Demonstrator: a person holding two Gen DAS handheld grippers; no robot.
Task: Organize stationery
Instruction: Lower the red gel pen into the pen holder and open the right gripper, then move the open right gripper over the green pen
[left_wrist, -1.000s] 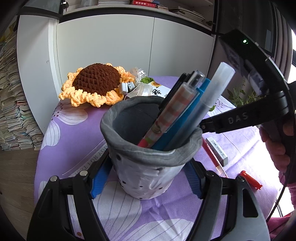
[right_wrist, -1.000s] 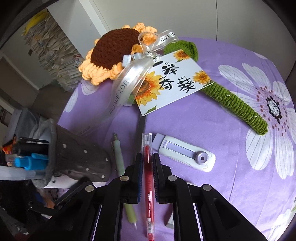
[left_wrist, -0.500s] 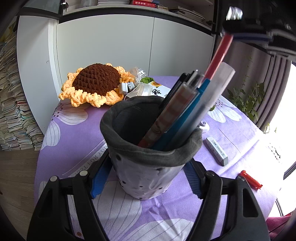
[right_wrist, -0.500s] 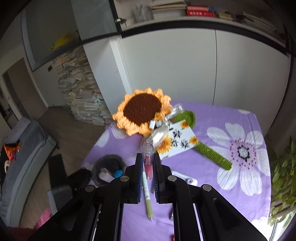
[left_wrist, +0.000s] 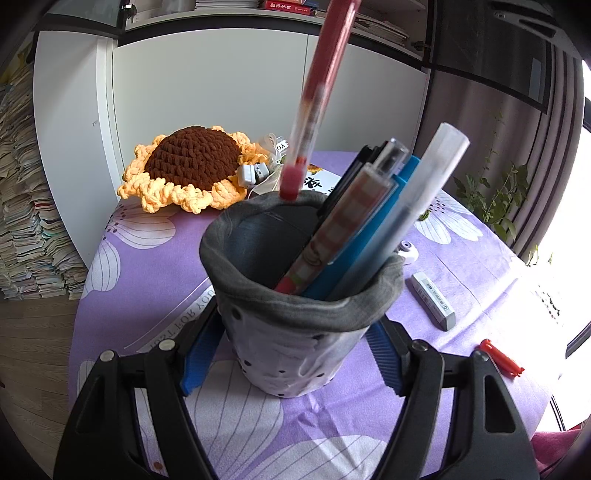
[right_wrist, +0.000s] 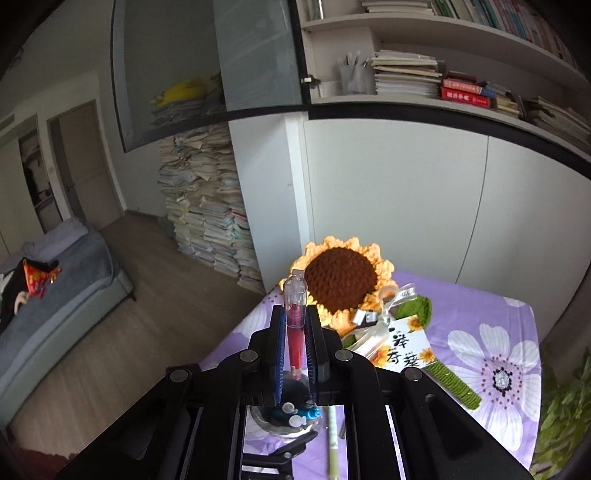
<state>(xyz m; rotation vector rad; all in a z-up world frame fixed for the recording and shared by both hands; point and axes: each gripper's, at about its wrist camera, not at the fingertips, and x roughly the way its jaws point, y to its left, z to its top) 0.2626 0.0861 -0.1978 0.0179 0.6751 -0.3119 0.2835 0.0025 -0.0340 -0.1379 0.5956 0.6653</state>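
Lowered now, the red pen (left_wrist: 317, 96) in the right gripper's (right_wrist: 295, 345) closed jaws nears the cup (left_wrist: 301, 321), which the left gripper (left_wrist: 291, 358) clamps.

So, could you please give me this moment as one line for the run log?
left tongs: shut on pen pot | right tongs: shut on red pen | pen above pot mouth, not yet in

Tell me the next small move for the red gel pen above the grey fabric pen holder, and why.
Probably lower the red gel pen straight down: its lower end hangs just above the grey fabric pen holder's open left side, the right gripper grips it, and the left gripper brackets the holder.
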